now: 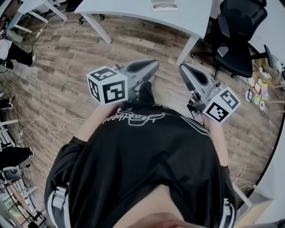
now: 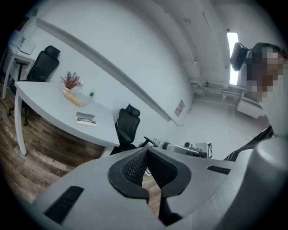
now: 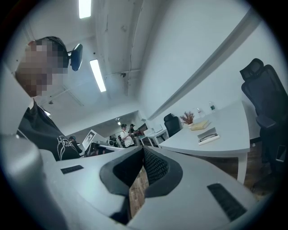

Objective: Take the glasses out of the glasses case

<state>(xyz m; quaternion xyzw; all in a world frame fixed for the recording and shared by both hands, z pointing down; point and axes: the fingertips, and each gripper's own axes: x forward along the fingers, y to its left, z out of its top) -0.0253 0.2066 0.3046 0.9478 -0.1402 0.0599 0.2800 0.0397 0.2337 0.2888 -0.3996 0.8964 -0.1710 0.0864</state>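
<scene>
Wood-plank floor (image 1: pixel 67 80) lies below both claws in the head view. The person, in a black shirt (image 1: pixel 147 160), holds them at chest height, tips pointing forward.
- Left claw (image 1: pixel 151 67) and right claw (image 1: pixel 185 70) sit side by side, tips near each other and not touching.
- A white table (image 1: pixel 133 11) stands well ahead of both tips. The case (image 1: pixel 164 6) lies on it, far from either claw, roughly in line with the gap between them.
- A black chair (image 1: pixel 238 40) is ahead and to the right of the right claw.

Left gripper view:
- Left claw (image 2: pixel 145 152): jaws together, the ribbed pads (image 2: pixel 135 166) meeting at the tips. Nothing is between them. Only floor shows through the slit lower down.
- The case (image 2: pixel 85 119) is far ahead, left of the tips, flat on the table (image 2: pixel 45 96), with the dark glasses (image 2: pixel 84 120) showing in it.
- A plant (image 2: pixel 71 81) and a tan box (image 2: pixel 74 99) stand further along the table, beyond the case.
- A chair (image 2: pixel 128 126) is just above the tips, at the table's end.

Right gripper view:
- Right claw (image 3: pixel 143 150): jaws together at the tips and empty. Floor planks are visible through the gap behind the pads (image 3: pixel 155 166).
- The case (image 3: pixel 208 135) is far ahead, right of the tips, on the table (image 3: pixel 229 130).
- A chair (image 3: pixel 265 103) is at the far right.
</scene>
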